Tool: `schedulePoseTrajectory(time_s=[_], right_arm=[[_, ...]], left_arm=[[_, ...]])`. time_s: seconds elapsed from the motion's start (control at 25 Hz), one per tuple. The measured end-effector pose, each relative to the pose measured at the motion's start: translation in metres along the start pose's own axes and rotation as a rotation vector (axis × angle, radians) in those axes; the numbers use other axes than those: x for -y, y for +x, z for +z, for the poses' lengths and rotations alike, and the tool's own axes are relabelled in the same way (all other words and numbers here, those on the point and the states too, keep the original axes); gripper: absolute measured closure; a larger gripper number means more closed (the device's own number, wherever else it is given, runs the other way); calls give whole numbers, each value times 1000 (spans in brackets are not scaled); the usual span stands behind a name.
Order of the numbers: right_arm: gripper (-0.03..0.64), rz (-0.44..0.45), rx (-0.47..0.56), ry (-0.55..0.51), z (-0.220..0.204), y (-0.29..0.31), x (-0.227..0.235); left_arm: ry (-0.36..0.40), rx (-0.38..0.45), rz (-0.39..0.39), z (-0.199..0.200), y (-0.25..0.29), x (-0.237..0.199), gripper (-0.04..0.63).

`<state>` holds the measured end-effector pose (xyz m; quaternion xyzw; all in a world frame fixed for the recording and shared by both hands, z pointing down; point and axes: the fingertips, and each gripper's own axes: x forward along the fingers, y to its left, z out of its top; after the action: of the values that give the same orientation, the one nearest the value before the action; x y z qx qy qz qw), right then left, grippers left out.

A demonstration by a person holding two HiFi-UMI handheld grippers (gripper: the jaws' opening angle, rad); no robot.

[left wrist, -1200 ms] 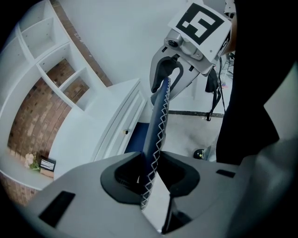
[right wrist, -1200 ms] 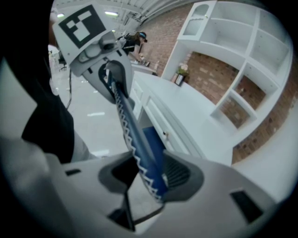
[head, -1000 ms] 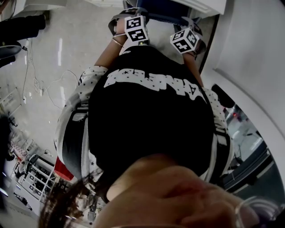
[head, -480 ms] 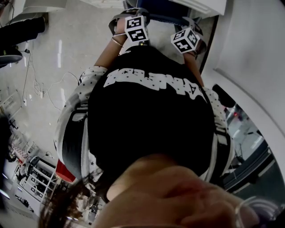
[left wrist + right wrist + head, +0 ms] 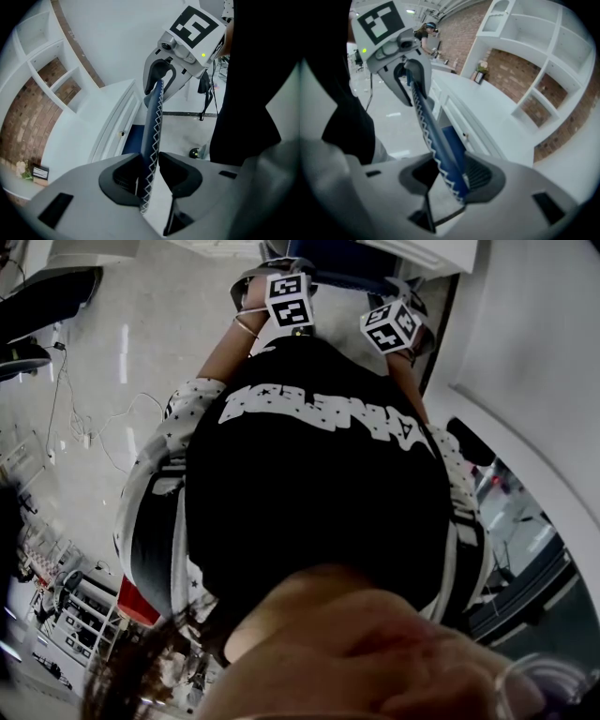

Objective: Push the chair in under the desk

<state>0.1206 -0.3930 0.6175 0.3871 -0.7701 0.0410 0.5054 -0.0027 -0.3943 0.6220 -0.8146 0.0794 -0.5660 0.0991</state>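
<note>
The person [image 5: 309, 493] in a black shirt is standing bent over the chair [image 5: 153, 119], with both grippers set on the top edge of its blue back. This edge, sewn with white zigzag thread, is running from one gripper across to the other.

The left gripper [image 5: 148, 153] is pointing steeply down, and its fingers [image 5: 180, 171] have just been opening. They are now standing apart, with the chair's back between them but not pressed.

The right gripper [image 5: 449, 153] is also pointing down over the same edge. Its fingers [image 5: 480, 176] are standing apart as well. The blue back is lying against one of them and is not looking clamped by the other.

The chair is standing close in front of the white bench [image 5: 79, 136]. Its blue seat [image 5: 133, 138] is showing just under the bench's edge, below the drawer fronts. White shelves [image 5: 47, 70] against a brick wall are rising behind the bench. The pale floor [image 5: 187, 133] is showing beside the chair.
</note>
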Motion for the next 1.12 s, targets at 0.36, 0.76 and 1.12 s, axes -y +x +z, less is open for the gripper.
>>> schedulePoseTrajectory(time_s=[0.36,0.76,1.12], right_arm=[[440,-5,-5,10,0,-3,4],[440,-11,-3,7,0,-6,11],[440,-22,-1,5,5,-5,18]], left_arm=[[-9,13,71,5,0,-11,479],[3,8,84,10,-2,-19,480],[6,6,91,11,-1,-27,482]])
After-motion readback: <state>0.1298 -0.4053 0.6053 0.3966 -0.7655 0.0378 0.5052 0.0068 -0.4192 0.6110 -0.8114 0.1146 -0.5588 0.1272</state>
